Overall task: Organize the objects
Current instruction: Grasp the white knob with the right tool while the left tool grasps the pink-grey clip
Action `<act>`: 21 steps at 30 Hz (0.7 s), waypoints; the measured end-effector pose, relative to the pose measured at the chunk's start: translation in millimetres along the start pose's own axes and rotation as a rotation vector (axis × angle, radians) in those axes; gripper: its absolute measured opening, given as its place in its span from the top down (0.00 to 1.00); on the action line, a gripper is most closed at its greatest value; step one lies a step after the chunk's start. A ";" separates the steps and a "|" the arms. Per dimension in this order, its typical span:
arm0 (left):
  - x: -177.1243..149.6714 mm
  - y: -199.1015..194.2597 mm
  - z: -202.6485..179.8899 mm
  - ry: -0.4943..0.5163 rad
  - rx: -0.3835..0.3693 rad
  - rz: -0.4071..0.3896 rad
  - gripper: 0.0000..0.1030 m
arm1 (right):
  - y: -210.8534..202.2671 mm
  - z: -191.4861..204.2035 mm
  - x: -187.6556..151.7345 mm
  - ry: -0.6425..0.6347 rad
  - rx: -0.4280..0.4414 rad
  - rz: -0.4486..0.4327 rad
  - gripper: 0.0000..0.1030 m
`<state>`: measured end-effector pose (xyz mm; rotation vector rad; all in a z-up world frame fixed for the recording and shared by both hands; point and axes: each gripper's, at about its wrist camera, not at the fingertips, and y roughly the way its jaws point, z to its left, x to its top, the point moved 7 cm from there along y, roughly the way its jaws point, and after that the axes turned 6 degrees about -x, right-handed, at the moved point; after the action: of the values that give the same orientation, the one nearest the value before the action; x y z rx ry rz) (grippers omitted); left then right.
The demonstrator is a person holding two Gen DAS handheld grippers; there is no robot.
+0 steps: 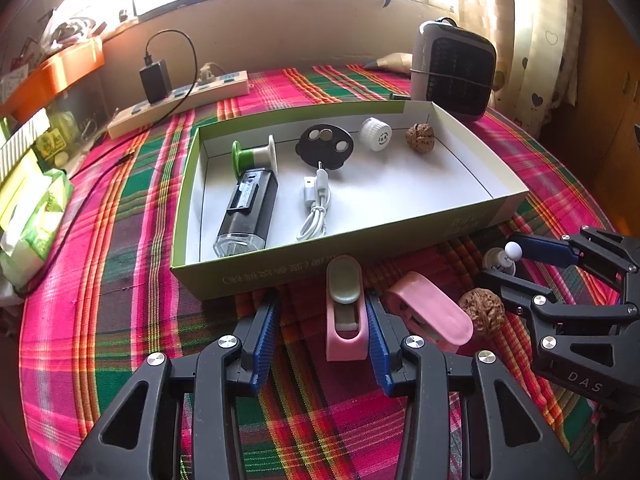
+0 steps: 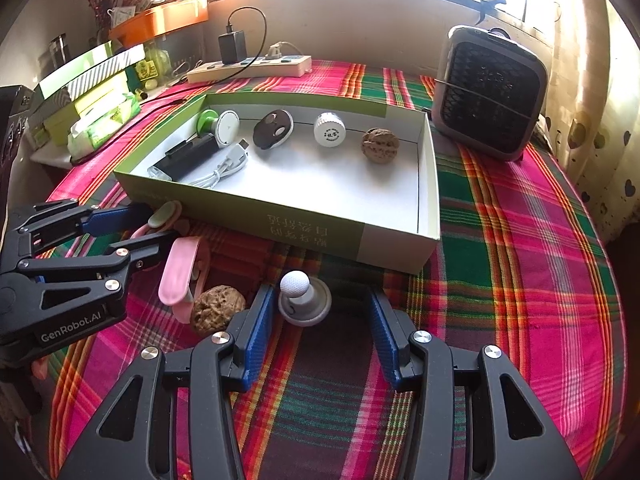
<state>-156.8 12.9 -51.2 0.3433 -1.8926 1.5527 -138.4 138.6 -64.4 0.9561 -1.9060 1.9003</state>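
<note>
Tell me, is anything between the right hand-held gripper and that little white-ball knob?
Nothing visible. The right hand-held gripper has the white-ball knob just ahead of its open fingers, by the left one, on bare cloth. The walnut lies off to the left.

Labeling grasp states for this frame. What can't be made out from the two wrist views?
- Left gripper on the pink clip: one pad looks against it, the other stands clear; firm contact unclear, left view.
- Right gripper around the white knob: its base rim near the left pad is shadowed, right view.
- Box front print: upside down, too small.
- Second pink clip: partly behind the left gripper, right view.
</note>
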 end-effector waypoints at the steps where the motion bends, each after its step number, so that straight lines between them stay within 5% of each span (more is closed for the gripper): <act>1: 0.1 -0.1 0.5 -0.005 0.000 -0.002 0.63 | -0.3 0.1 0.2 0.000 -0.001 -0.001 0.60; 12: 0.4 -1.4 8.1 -0.026 0.024 -0.011 0.84 | -1.2 1.7 0.8 -0.005 0.001 -0.006 0.73; 21: 0.2 -1.2 8.5 -0.029 0.022 -0.014 0.85 | -1.2 2.2 0.6 -0.007 0.000 -0.007 0.74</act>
<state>-158.9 4.5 -50.8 0.3892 -1.8926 1.5680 -137.6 136.4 -63.3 0.9688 -1.9039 1.8962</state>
